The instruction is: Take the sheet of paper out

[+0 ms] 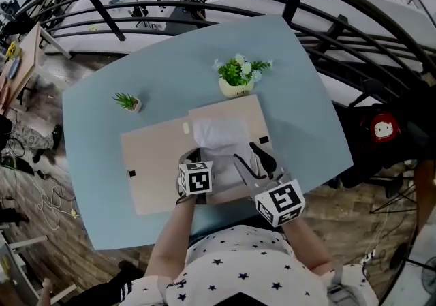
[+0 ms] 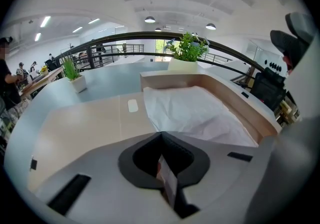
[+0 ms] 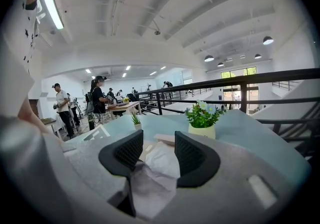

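A flat beige box [image 1: 261,115] lies open on the blue table [image 1: 109,182], its lid [image 1: 153,158] folded out to the left. A crumpled white sheet of paper [image 1: 221,135] fills the tray. My left gripper [image 1: 193,157] is at the tray's near left corner. In the left gripper view its jaws [image 2: 162,140] are shut on a thin pale strip, apparently the box's near edge; the paper [image 2: 195,111] spreads just beyond. My right gripper [image 1: 251,155] stands open over the paper's near right part. In the right gripper view the paper [image 3: 160,160] bunches up between the open jaws [image 3: 159,140], no pad pressing it.
A white pot of flowers [image 1: 236,83] stands just behind the box, and a small green plant [image 1: 128,101] sits at the back left. A dark railing [image 1: 204,8] curves round the table's far side. A bag with a red-and-white figure [image 1: 383,127] is right of the table.
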Action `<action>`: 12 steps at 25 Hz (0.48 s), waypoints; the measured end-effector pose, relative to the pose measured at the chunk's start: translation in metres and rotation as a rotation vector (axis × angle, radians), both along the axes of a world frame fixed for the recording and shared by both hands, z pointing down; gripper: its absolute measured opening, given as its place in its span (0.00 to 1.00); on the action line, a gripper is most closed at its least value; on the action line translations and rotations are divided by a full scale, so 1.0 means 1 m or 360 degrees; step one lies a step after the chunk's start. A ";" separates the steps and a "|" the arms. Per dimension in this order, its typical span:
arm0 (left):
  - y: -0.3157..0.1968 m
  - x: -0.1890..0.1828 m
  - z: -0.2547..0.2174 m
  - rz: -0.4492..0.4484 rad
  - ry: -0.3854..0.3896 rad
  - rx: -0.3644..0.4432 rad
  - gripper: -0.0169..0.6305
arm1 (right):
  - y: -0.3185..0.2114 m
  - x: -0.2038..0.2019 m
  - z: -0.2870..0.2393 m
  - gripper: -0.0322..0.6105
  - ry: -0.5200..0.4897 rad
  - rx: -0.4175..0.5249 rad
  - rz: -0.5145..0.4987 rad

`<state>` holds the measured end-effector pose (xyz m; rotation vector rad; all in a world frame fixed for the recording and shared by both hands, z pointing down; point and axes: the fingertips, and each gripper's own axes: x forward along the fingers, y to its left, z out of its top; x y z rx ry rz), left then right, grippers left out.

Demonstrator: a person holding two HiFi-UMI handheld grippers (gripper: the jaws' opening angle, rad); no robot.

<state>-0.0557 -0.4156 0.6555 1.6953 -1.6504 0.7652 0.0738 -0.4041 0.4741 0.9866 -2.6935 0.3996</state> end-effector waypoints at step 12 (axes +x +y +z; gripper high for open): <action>0.021 -0.007 -0.029 -0.0017 0.0159 0.0097 0.03 | 0.027 -0.002 -0.014 0.33 0.0020 0.0054 0.0079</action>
